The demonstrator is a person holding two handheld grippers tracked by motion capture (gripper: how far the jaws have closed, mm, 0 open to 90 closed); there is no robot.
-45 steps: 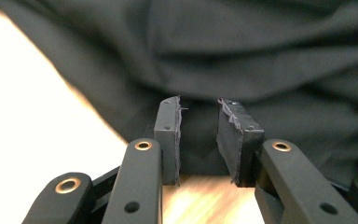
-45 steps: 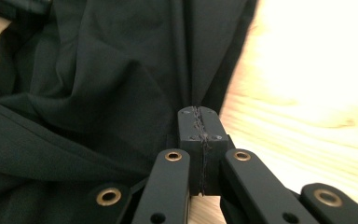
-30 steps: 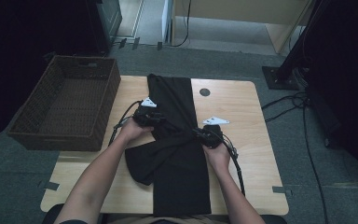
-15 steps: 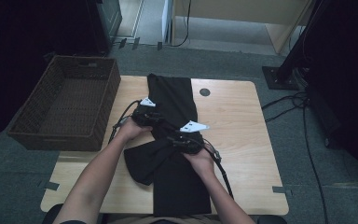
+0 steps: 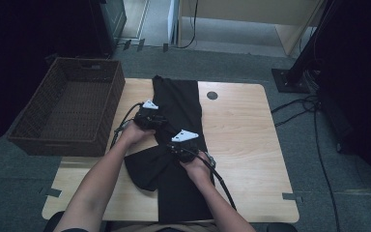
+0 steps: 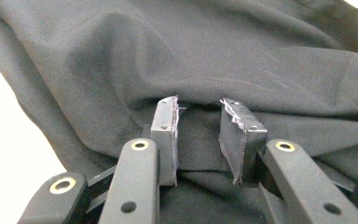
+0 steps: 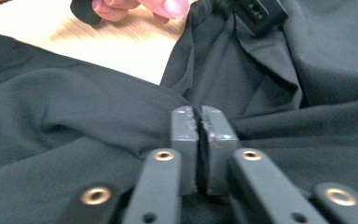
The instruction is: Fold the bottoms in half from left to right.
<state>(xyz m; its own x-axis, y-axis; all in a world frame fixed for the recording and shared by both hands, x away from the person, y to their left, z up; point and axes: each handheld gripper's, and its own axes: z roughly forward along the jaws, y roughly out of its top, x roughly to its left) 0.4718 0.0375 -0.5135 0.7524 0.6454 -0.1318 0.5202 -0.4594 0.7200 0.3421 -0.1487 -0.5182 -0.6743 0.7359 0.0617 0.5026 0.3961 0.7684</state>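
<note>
Dark grey carpet runs all around the pale wooden surface point(image 5: 241, 140); a brown woven basket point(image 5: 67, 111) sits just off its left edge; a long black cloth garment point(image 5: 178, 101) lies down the middle, its long way running from the far edge toward me, with a flap folded out to the left near me. My left gripper point(image 6: 198, 135) sits on the left side of the garment; its jaws stand partly open with a ridge of cloth between the pads point(image 6: 165, 135), and I cannot tell if they squeeze it. My right gripper point(image 7: 199, 144) is nearer me, at the middle where the flap starts; its jaws have just been closing and now stand pressed together, with cloth bunched at their tips. I think the fold will go across the garment's long way, so my right gripper is the nearer one for that pull.
</note>
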